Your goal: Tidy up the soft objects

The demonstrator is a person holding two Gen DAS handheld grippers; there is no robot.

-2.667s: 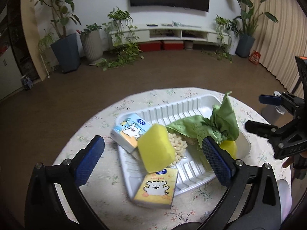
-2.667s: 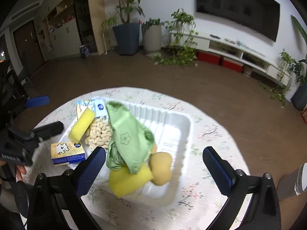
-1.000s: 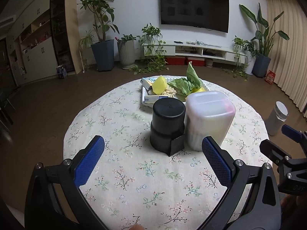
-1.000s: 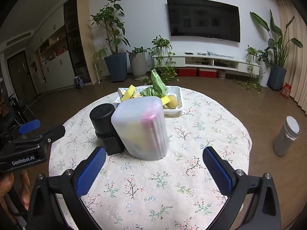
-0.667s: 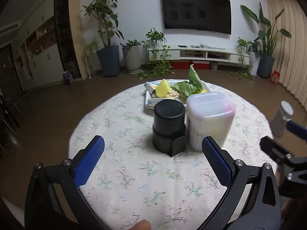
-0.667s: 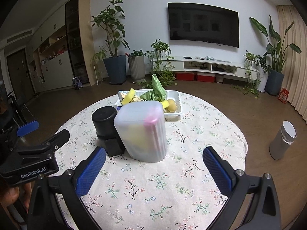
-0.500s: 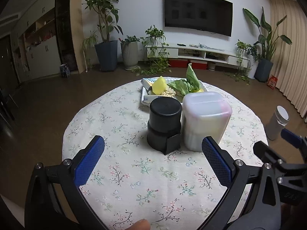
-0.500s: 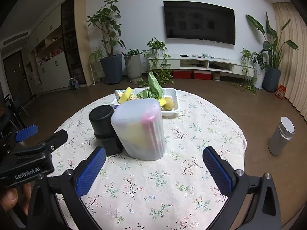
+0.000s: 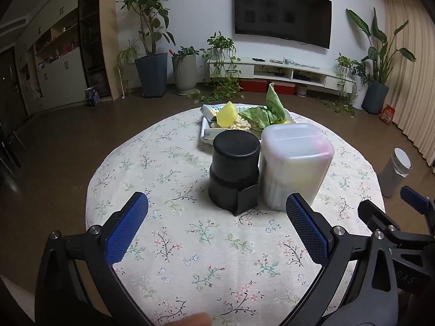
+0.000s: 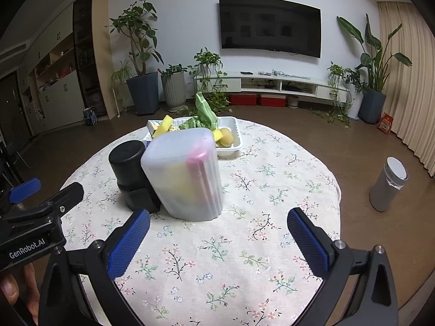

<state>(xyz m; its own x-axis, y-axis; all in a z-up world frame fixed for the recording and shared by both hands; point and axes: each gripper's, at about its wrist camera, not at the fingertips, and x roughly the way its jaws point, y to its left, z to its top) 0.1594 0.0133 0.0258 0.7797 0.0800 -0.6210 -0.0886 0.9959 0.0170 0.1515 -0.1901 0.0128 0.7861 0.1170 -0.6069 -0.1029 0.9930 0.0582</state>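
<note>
My left gripper and right gripper hover spread wide and empty over the near edge of the round table. Ahead stand a black canister and frosted bin; the white tray of soft objects lies at the far edge.

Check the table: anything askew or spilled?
Nothing spilled. The green cloth stands up in a peak out of the white tray, heaped on the other items. The black canister and frosted container stand upright.

both views share table centre.
</note>
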